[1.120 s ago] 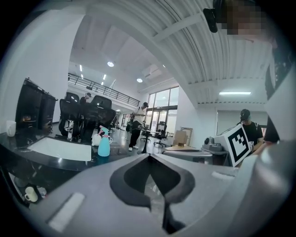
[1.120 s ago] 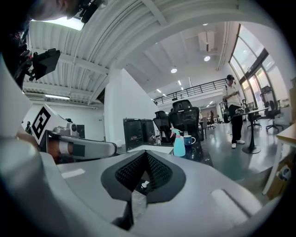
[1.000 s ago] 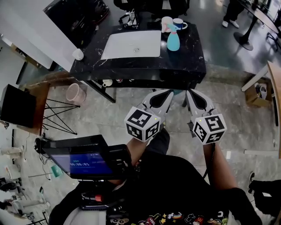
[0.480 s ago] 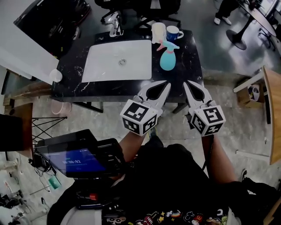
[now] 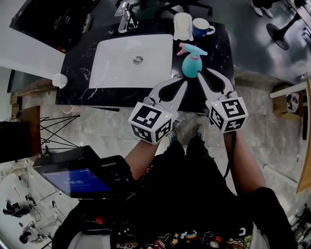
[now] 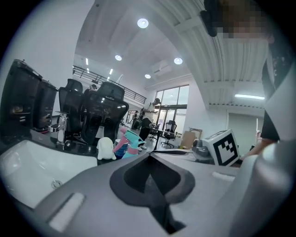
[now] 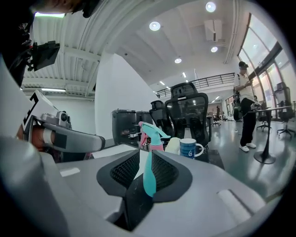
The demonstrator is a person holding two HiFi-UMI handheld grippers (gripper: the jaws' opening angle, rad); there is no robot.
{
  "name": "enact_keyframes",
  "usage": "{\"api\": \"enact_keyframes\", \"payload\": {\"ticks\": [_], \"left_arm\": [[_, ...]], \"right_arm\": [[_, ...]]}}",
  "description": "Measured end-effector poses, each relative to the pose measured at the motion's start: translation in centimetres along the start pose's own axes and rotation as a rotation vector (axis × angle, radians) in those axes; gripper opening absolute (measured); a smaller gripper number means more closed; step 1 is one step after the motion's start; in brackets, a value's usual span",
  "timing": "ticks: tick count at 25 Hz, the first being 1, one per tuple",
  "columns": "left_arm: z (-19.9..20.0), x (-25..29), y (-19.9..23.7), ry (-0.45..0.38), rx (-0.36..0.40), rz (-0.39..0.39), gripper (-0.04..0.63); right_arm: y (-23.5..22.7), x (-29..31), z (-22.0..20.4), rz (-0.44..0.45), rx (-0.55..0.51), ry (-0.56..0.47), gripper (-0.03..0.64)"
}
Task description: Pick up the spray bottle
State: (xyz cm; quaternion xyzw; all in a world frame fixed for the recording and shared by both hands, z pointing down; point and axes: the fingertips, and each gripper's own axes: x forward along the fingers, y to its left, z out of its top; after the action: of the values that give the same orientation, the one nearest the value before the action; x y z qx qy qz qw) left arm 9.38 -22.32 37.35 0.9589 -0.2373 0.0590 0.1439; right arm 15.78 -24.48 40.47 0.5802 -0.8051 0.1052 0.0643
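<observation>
The spray bottle (image 5: 192, 64), teal with a pink trigger, stands upright on the black marble counter (image 5: 77, 78), right of the white sink basin (image 5: 116, 68). My right gripper (image 5: 204, 73) reaches over the counter's front edge, its tips just right of the bottle. Its jaws stand a narrow slit apart and hold nothing. In the right gripper view the bottle (image 7: 150, 134) shows through that slit, straight ahead of the gripper (image 7: 149, 155). My left gripper (image 5: 183, 83) is shut and empty, near the counter edge just in front of the bottle. In its own view the gripper (image 6: 148, 155) has the bottle (image 6: 132, 141) ahead, slightly left.
A blue mug (image 5: 200, 26) and a white soft object (image 5: 182, 25) stand behind the bottle. A faucet (image 5: 124, 12) rises at the basin's back. A white cup (image 5: 59, 80) sits at the counter's left corner. Office chairs (image 7: 185, 111) stand beyond, and a person (image 7: 245, 106) is far right.
Both grippers have come forward from over the floor to the counter's front edge, closing on the spray bottle. The counter now lies nearer and larger in the head view.
</observation>
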Motion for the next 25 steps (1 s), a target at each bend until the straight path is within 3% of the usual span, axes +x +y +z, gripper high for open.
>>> {"api": "enact_keyframes", "payload": {"ticks": [12, 19, 25], "left_arm": [[0.1, 3.6, 0.6, -0.005, -0.019, 0.192, 0.0], [0.1, 4.4, 0.7, -0.02, -0.024, 0.256, 0.0], [0.1, 4.0, 1.2, -0.025, -0.031, 0.289, 0.0]], "right_arm": [[-2.8, 3.7, 0.0, 0.313, -0.092, 0.023, 0.242], [-2.1, 5.1, 0.3, 0.476, -0.156, 0.024, 0.265], [-1.3, 6.3, 0.5, 0.543, -0.179, 0.03, 0.267]]}}
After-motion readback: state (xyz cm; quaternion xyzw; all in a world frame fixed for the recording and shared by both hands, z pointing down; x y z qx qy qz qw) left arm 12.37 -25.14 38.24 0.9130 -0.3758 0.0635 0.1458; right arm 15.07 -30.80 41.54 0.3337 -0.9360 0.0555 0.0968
